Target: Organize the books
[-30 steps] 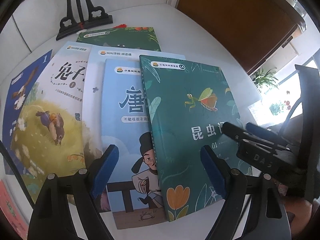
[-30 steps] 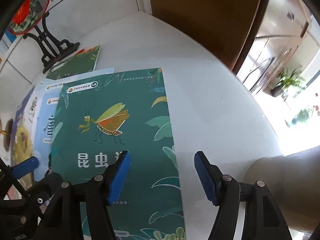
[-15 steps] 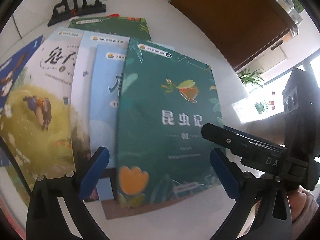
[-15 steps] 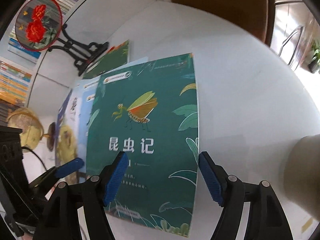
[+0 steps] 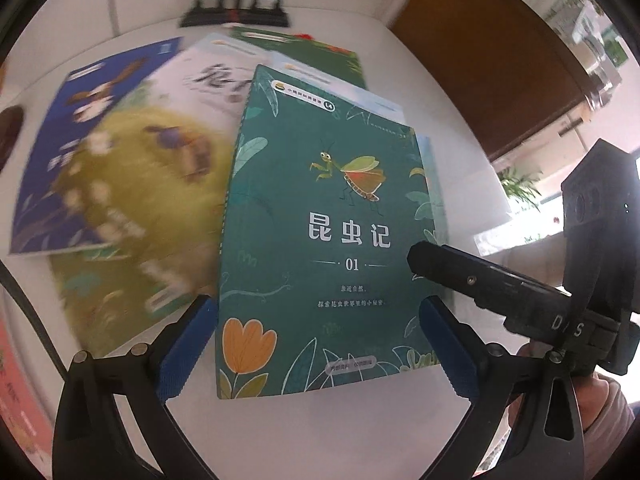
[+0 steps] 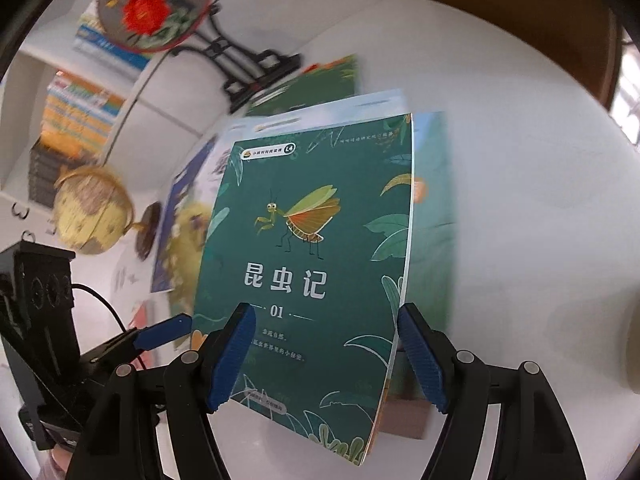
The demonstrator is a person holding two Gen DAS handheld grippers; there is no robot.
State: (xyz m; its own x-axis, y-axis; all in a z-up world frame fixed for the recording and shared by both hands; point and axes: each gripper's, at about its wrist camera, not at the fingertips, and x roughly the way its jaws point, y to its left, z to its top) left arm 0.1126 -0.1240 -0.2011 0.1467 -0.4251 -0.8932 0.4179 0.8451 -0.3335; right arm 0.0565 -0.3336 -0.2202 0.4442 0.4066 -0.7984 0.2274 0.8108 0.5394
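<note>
While easing the green insect book (image 5: 332, 220) over the fanned books (image 5: 140, 200) on the white table (image 5: 440, 92), best to hold left gripper (image 5: 316, 344) and right gripper (image 6: 328, 360) spread apart, unclamped, nudging edges square rather than lifting a corner.

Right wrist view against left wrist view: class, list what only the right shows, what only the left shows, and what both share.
Only the right wrist view shows the round red-flower fan, the yellow globe and the shelved books. Only the left wrist view shows the pink book edge, the window plants and a hand. Both share the green insect book, the fanned books beneath it, the black stand and the white table.
</note>
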